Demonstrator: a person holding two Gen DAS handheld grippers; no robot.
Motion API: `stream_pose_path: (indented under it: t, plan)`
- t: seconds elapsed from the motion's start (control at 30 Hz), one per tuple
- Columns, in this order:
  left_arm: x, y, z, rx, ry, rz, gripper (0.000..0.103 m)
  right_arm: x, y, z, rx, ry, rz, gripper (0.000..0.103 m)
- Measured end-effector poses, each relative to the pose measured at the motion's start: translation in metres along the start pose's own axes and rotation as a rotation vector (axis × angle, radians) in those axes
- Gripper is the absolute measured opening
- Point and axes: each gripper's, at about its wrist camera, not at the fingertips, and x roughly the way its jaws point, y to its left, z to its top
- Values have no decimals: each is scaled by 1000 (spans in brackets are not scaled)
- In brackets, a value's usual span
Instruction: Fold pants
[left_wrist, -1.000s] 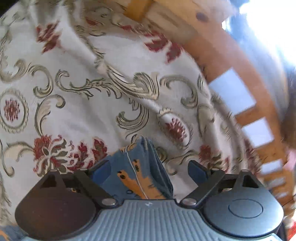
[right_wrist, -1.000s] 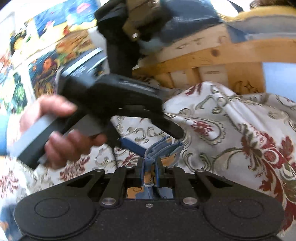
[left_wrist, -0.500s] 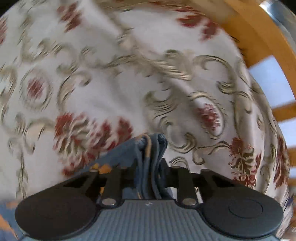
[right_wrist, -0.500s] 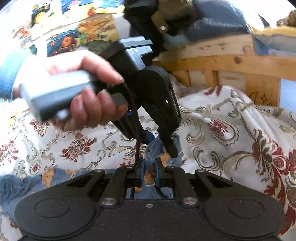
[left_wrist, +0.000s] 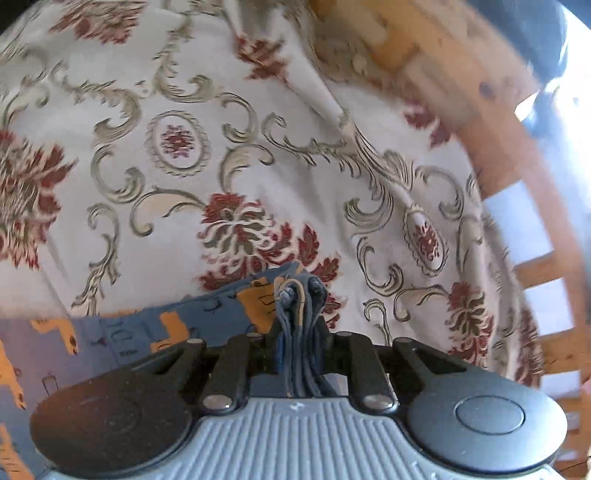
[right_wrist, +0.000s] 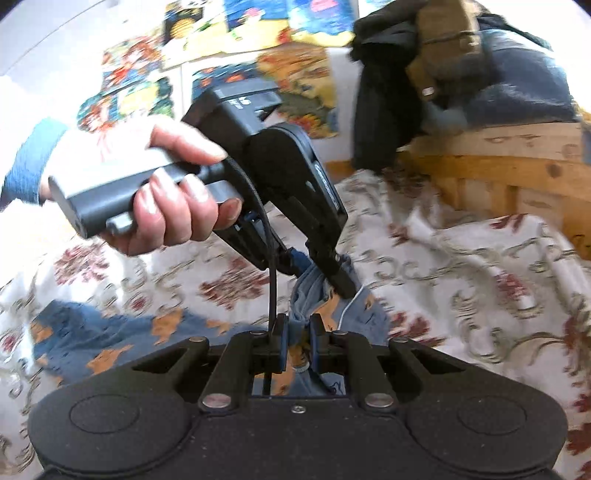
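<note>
My left gripper (left_wrist: 299, 325) is clamped on a bunched stack of the pants (left_wrist: 110, 332) edge — blue fabric with orange figures, trailing away to my left over the floral bedspread (left_wrist: 229, 155). My right gripper (right_wrist: 295, 332) pinches another fold of the same pants just beside it, cloth standing up between its narrow jaws. From the right wrist view I see my left hand (right_wrist: 162, 199) gripping the handle, its fingers biting the fabric right ahead. A wooden bed frame (right_wrist: 498, 173) lies beyond.

Pants (right_wrist: 110, 332) on bedspread (right_wrist: 461, 266); left gripper (right_wrist: 317, 273) just behind right gripper (right_wrist: 295, 332); headboard (right_wrist: 498, 170) beyond.
</note>
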Motion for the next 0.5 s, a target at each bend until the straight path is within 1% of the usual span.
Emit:
stream_pose_path:
  t: [0.03, 0.07, 0.2, 0.37, 0.5]
  plan:
    - [-4, 12, -7, -5, -22, -34, 17, 2, 4, -1, -6, 13, 19, 12]
    - [-6, 20, -12, 0, -34, -50, 17, 5, 7, -2, -9, 31, 40, 12]
    - [-10, 58, -34, -9, -64, -82, 17, 20, 21, -8, -8, 105, 112, 12]
    - [4, 114, -58, -88, -63, -128, 17, 38, 43, -19, -59, 209, 166, 12]
    - [18, 144, -76, -111, -85, -164, 17, 53, 61, -32, -79, 288, 190, 12]
